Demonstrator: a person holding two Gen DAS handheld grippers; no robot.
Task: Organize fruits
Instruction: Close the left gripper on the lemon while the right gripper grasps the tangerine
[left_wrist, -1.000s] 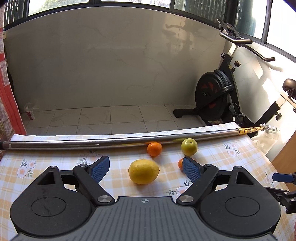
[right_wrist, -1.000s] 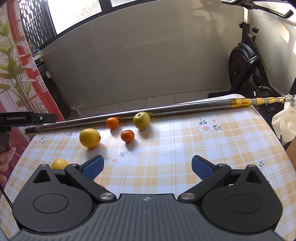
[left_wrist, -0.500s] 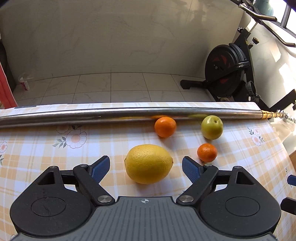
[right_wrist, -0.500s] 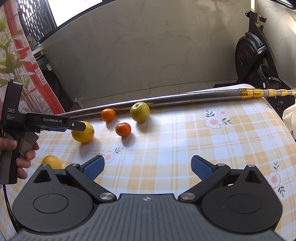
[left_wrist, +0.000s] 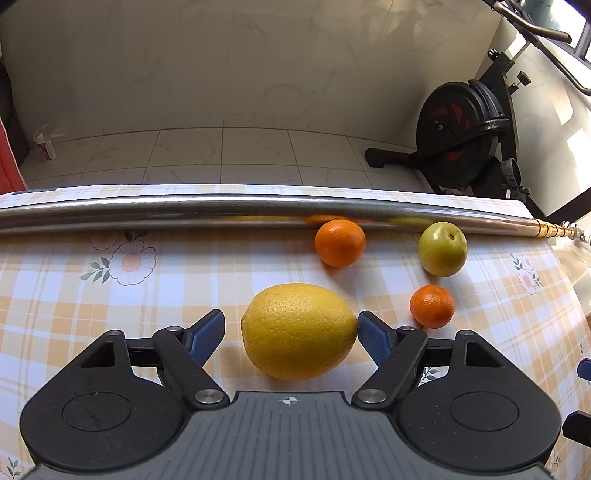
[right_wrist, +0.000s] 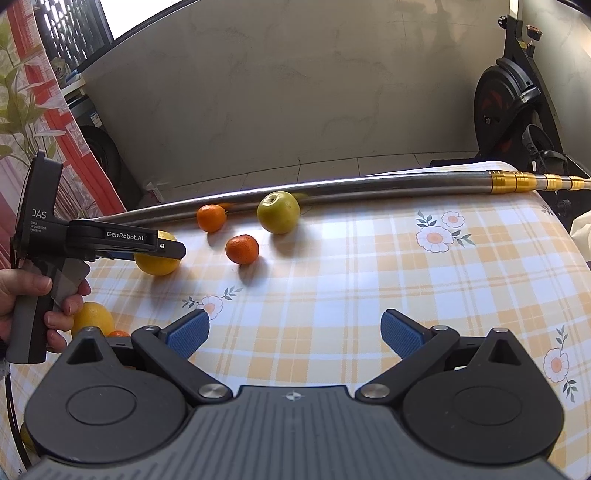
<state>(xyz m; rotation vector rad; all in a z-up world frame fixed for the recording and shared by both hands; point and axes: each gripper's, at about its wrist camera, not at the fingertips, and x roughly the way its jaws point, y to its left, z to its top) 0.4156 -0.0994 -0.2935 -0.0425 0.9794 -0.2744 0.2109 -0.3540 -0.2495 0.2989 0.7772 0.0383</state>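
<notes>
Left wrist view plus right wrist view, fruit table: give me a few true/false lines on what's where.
1. The big lemon lies between the fingers of the left claw. True; the claw is closing, with a gap still at its left pad.
2. The right claw holds a mandarin. False; it is open over bare tablecloth.
3. The green apple sits by the metal pole. True.
4. Three green apples are on the table. False; only one shows.
5. A second yellow fruit lies near the hand holding the left claw. True.
</notes>
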